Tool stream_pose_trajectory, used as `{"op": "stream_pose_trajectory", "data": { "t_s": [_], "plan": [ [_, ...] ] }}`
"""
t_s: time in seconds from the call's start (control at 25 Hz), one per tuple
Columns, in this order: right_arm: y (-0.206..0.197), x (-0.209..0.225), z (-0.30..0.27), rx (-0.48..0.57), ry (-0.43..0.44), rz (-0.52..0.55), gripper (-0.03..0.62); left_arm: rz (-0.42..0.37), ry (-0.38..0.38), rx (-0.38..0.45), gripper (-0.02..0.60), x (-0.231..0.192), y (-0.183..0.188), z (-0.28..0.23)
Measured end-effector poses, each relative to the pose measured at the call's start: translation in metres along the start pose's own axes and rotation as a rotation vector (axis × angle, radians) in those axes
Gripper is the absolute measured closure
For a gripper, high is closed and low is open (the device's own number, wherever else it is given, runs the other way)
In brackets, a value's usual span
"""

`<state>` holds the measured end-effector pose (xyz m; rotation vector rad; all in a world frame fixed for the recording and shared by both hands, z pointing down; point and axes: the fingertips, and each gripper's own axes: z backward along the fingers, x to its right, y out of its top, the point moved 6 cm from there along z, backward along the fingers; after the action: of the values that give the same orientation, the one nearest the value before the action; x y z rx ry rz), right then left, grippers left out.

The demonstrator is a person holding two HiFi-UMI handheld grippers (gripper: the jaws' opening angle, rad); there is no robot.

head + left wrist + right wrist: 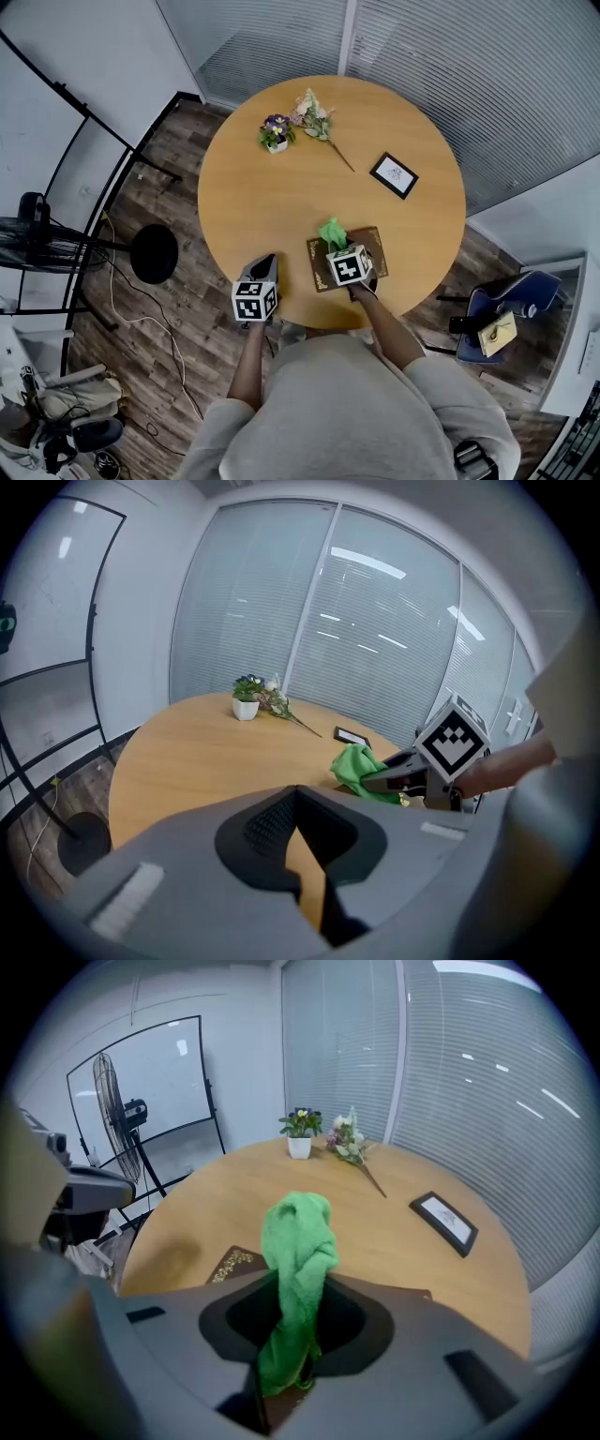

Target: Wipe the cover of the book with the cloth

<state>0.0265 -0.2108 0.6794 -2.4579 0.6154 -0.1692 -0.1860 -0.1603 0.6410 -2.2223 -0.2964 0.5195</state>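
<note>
A brown book with gold ornament lies on the round wooden table near its front edge. My right gripper is over the book, shut on a green cloth. In the right gripper view the cloth stands bunched up out of the jaws, over the book's cover. My left gripper hovers at the table's edge, left of the book, shut and holding nothing. The left gripper view shows its jaws together, with the cloth and the right gripper off to the right.
At the table's far side are a small potted plant, a flower sprig and a black picture frame. A round black stool and a fan stand on the floor at left, and a blue chair at right.
</note>
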Motion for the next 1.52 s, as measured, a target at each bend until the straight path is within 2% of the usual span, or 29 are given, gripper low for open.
{"op": "stream_pose_trajectory", "data": {
  "t_s": [1.52],
  "plan": [
    [-0.038, 0.102, 0.023, -0.015, -0.1, -0.077, 0.496, -0.058, -0.093, -0.011, 0.572, 0.069, 0.023, -0.062]
  ]
}}
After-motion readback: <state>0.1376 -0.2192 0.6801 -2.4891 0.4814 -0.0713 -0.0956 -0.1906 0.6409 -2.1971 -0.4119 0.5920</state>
